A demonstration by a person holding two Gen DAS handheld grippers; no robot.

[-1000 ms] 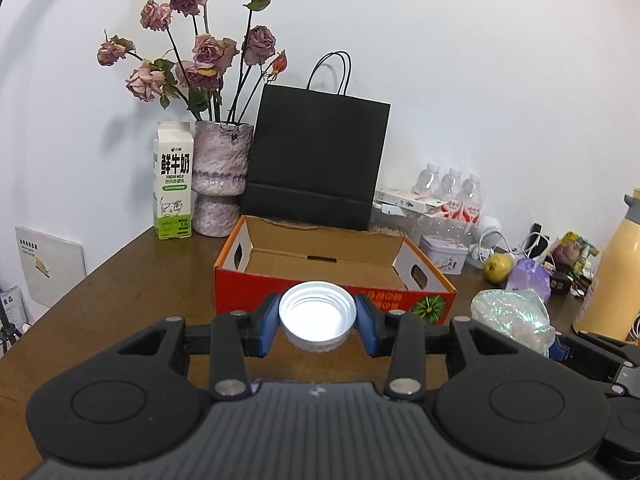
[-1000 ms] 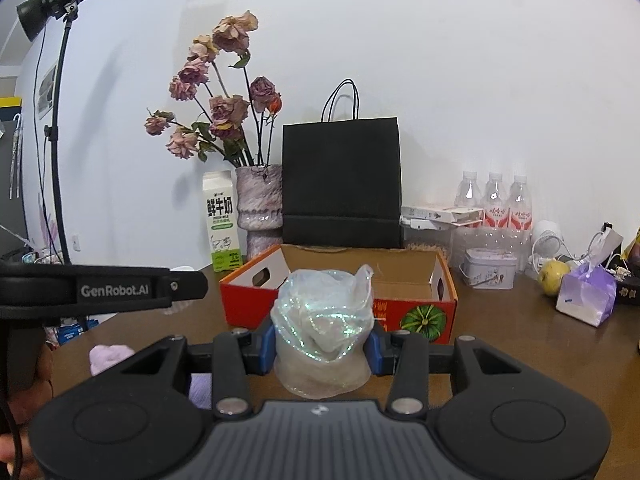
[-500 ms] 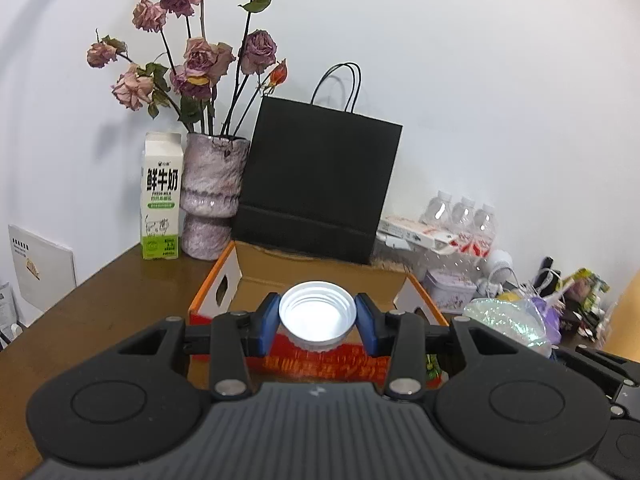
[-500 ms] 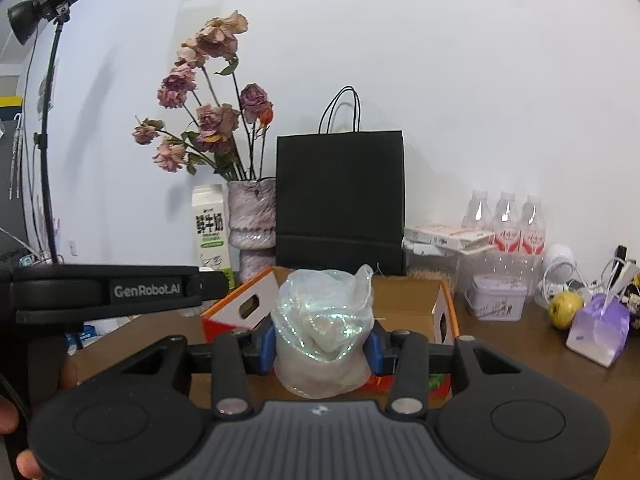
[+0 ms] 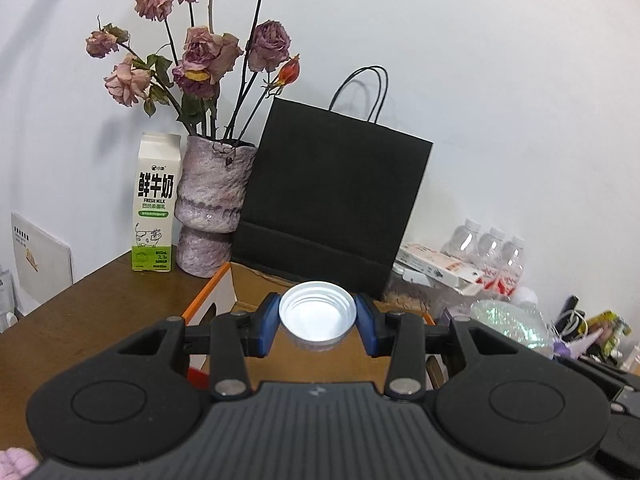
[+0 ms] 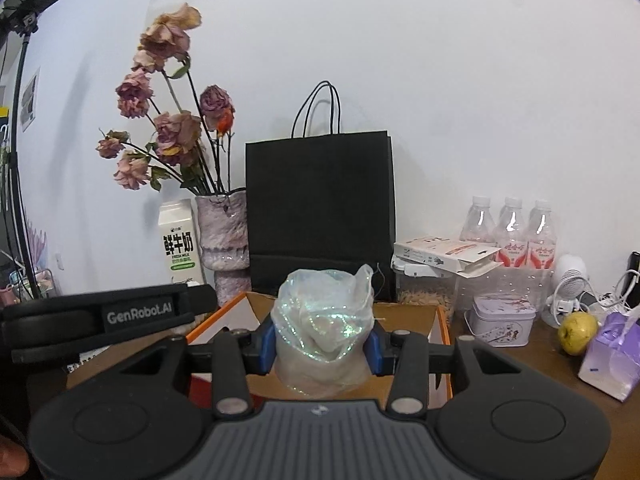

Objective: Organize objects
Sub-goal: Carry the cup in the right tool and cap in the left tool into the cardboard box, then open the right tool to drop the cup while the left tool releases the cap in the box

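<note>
- The left gripper (image 5: 317,326) pinched a white cap (image 5: 317,316) between its two blue pads (image 5: 269,329). The cap sat in the middle of the left view with its hollow side facing up.
- The right gripper (image 6: 323,342) squeezed a shiny crumpled bag (image 6: 324,332) between its pads. The bag stood in the lower middle of the right view.
- Both grippers hung over an open box (image 6: 438,330) with orange edges. The box was just behind the cap and the bag.
- A table (image 5: 100,300) of brown wood held the box.
- A black paper bag (image 5: 332,208) stood upright right behind the box, in the middle of both views.
- A pink vase (image 5: 214,208) with dried roses (image 5: 208,56) stood left of the black bag.
- A milk carton (image 5: 155,204) stood just left of the vase, close enough that I could not tell if they touched.
- In the right view, three water bottles (image 6: 510,226) stood in a row by the wall at the right.
- A small tin (image 6: 502,322) sat in front of the bottles.
- A yellow fruit (image 6: 578,332) lay near the right edge, beside a purple pack (image 6: 610,354).
- The left gripper's black side showed at the left of the right view.
- The shiny bag peeked in at the right of the left view.
</note>
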